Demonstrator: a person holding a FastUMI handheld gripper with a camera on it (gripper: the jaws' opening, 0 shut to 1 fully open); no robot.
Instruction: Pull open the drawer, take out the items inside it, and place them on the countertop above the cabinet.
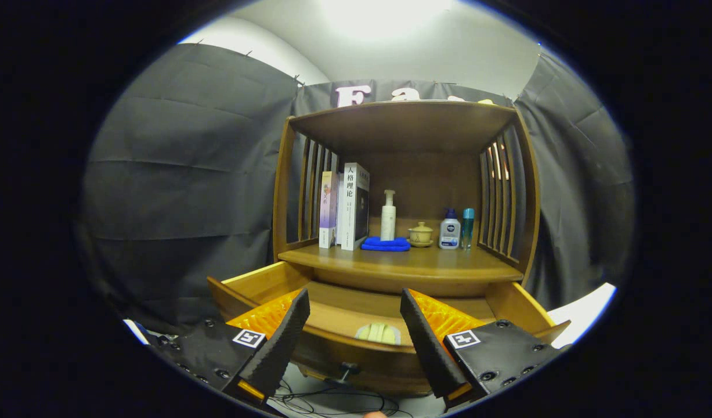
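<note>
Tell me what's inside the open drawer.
In the drawer, one pale, ridged item lies just behind the front panel, between the fingers of the open gripper, which hold nothing. The front panel and the fingers hide the rest of the drawer floor.

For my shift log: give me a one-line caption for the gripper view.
Hand-held gripper open before the pulled-out drawer, a pale item inside between its fingers, countertop beyond.

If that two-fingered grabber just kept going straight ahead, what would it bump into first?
Probably the open drawer: the gripper has its fingers spread, holding nothing, aimed just over the front edge, with a pale item inside between them. Depth is hard to judge; slightly higher, it would meet the countertop edge.
</note>
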